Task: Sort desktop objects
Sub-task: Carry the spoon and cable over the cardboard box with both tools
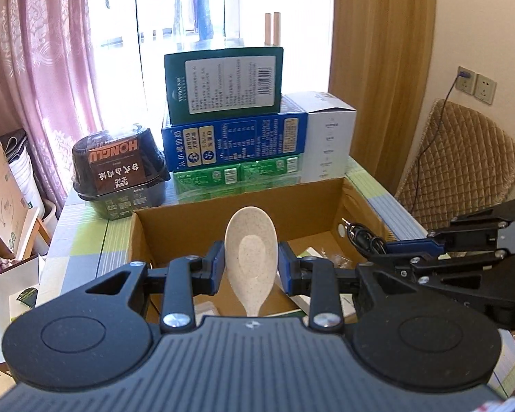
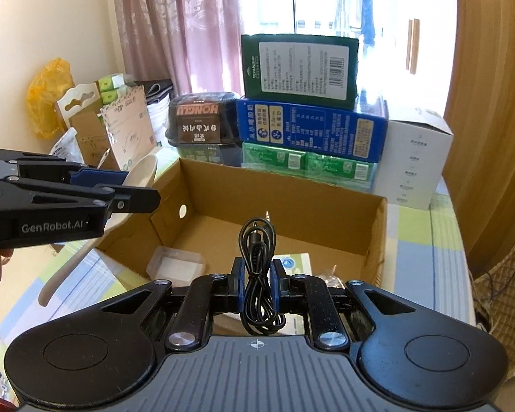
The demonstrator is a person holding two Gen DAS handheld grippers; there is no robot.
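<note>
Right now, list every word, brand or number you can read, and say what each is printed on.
"HONGLU": upside down on the black meal tub.
"GenRobot.AI": side of the left gripper, seen from the right wrist.
Green box atop the stack: white label and barcode, print too small to read.
Blue box, light green packs, white box: print too small or blurred.
</note>
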